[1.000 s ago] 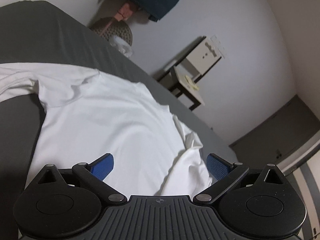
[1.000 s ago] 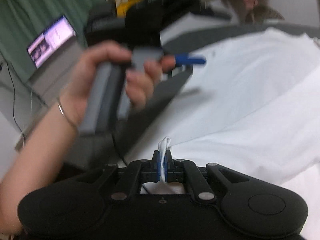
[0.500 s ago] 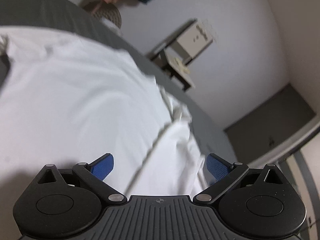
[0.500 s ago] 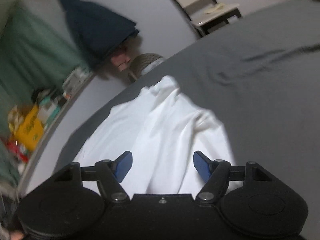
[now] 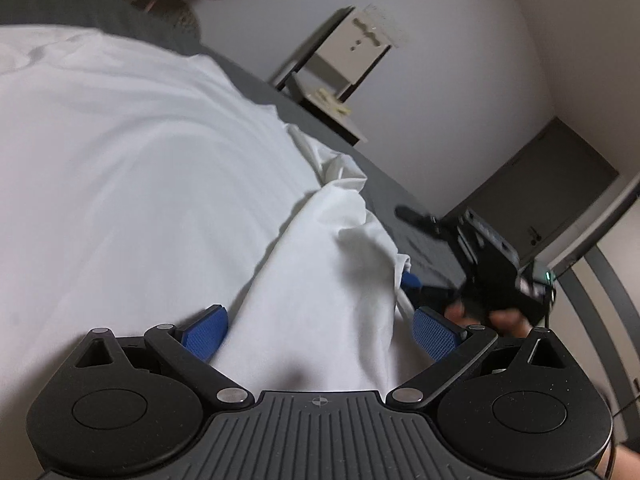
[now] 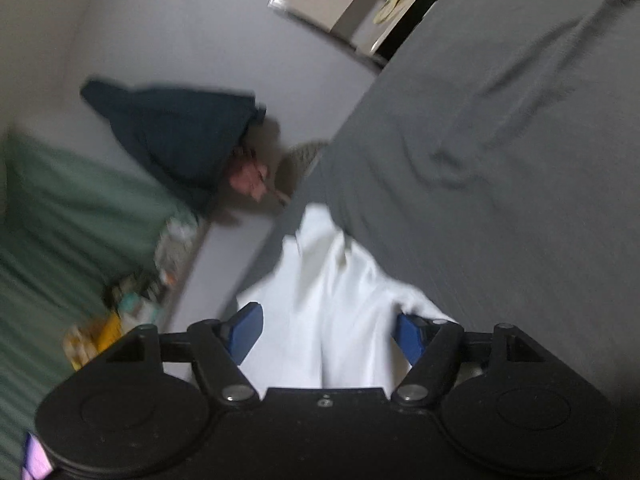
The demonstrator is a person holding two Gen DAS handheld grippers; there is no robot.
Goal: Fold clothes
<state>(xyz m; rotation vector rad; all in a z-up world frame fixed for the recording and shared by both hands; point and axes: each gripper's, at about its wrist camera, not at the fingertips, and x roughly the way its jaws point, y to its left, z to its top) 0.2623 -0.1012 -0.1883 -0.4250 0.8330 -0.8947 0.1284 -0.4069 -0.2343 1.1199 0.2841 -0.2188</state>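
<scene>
Both grippers gape wide, holding nothing. Left wrist view: the left gripper (image 5: 318, 334) straddles a folded ridge of the white shirt (image 5: 140, 160), running ahead; the right gripper (image 5: 412, 280) sits beside its right finger. Right wrist view: shirt (image 6: 332, 312) between the pads, grey bedsheet (image 6: 500, 160) rightward.

Bare grey bedsheet (image 6: 500, 140) lies free right of the white shirt (image 6: 340, 300); the wall (image 6: 180, 20) bounds the far edge.
</scene>
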